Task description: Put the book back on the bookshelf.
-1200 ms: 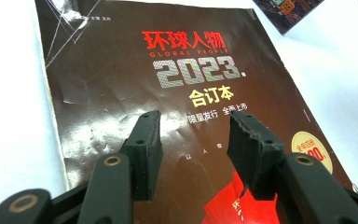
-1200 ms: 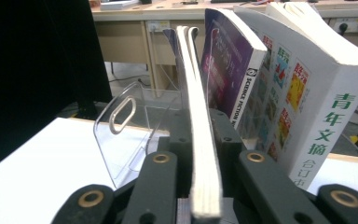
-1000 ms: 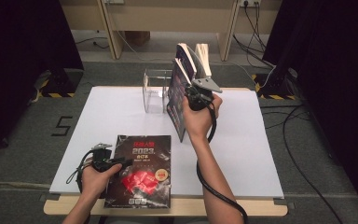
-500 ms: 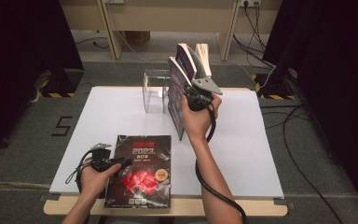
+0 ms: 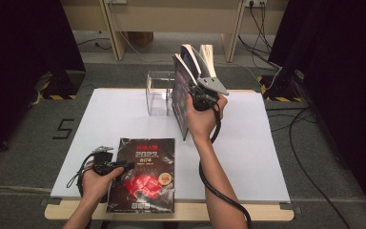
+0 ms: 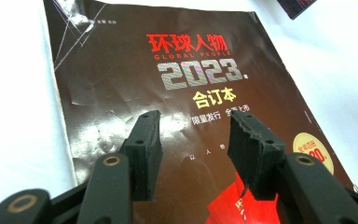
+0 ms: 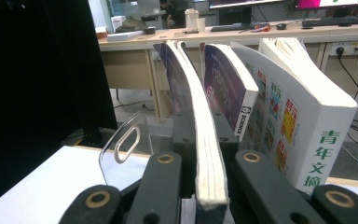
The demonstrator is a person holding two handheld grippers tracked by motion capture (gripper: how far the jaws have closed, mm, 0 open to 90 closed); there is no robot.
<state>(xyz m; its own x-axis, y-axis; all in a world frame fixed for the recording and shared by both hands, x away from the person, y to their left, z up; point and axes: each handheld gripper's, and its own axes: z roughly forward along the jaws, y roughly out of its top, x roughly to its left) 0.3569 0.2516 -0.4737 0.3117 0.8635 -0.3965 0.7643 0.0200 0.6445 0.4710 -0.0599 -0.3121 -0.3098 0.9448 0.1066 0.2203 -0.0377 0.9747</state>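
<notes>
Room: grey carpeted floor (image 5: 24, 124) with cables trailing at the right, dark curtains at both sides, pale wooden desk legs beyond the table, and yellow-black hazard strips on the floor at both far corners; the right gripper view looks on to a long desk (image 7: 242, 32) with monitors and clutter farther back. Table (image 5: 267, 143): white top on a wooden board, the wood showing along the near edge, a "5" marked on the floor to its left. Magazine (image 5: 144, 174): dark cover with red artwork and "2023", lying flat at the near edge, left of centre. Books (image 5: 205, 59): standing upright at the far edge, leaning apart at their tops. Clear stand (image 5: 158, 93): acrylic, just left of the books, on the table. Held book (image 7: 205, 140): thin, dark-covered, upright, nearest the stand, its page edge facing the camera. Right gripper (image 5: 201, 98): jaws clamped on the held book's edge, lifted above the table. Left gripper (image 6: 193, 140): jaws apart, gripping nothing, poised just over the magazine's cover, pointing along it.
</notes>
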